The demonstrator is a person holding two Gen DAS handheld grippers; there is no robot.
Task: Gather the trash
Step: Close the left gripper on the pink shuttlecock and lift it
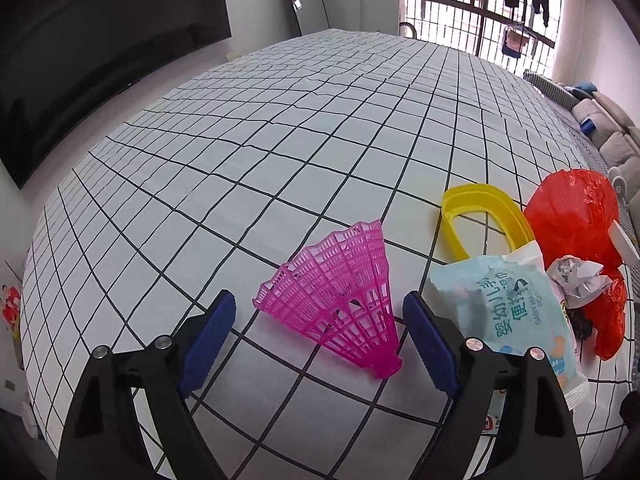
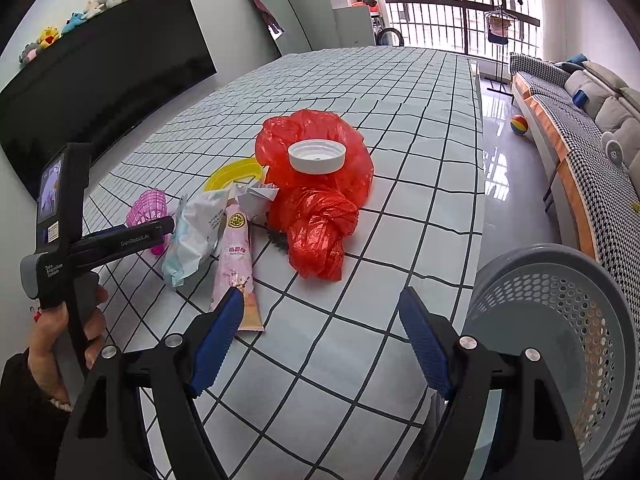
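Note:
My left gripper is open, its blue pads on either side of a pink plastic shuttlecock that lies on the checked table; the shuttlecock also shows in the right wrist view. To its right lie a light blue wet-wipe pack, a yellow ring lid, crumpled paper and a red plastic bag. My right gripper is open and empty above the table's near edge. It faces the red bag, a white cap on the bag, and a pink wrapper.
A grey perforated waste basket stands off the table's right edge. The checked tablecloth stretches far back. A black TV hangs at the left. A sofa and a coloured ball are at the right.

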